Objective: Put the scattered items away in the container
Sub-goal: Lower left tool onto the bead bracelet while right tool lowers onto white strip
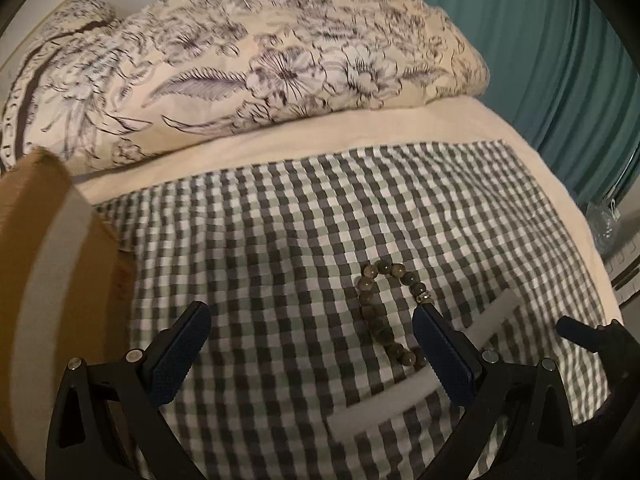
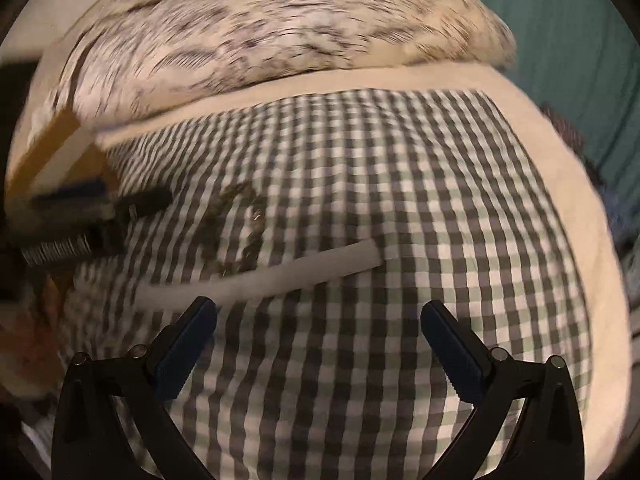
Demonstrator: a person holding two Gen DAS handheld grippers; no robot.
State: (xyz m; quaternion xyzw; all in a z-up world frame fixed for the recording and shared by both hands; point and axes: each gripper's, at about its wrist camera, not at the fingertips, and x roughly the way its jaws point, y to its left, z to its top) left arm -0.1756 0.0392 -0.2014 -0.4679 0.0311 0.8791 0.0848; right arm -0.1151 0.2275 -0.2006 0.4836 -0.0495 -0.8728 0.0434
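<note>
A bracelet of dark green-brown beads (image 1: 370, 312) lies in a loop on the checked cloth (image 1: 280, 240). A white stick (image 1: 384, 404) lies just below it and passes behind one finger of my left gripper. My left gripper (image 1: 312, 314) hovers open over the cloth, with the bracelet between its fingers, nearer the right one. A brown cardboard box (image 1: 52, 280) stands at the left. In the blurred right wrist view, my right gripper (image 2: 319, 308) is open and holds nothing, just short of the white stick (image 2: 280, 276) and the bracelet (image 2: 236, 232). The left gripper (image 2: 112, 204) shows beside the box (image 2: 60, 148).
A flower-printed duvet (image 1: 260, 60) is heaped at the back of the bed. Cream sheet (image 1: 320, 136) borders the checked cloth. A teal curtain (image 1: 560, 60) hangs at the right beyond the bed's edge. A finger of my right gripper (image 1: 576, 330) pokes in at the right.
</note>
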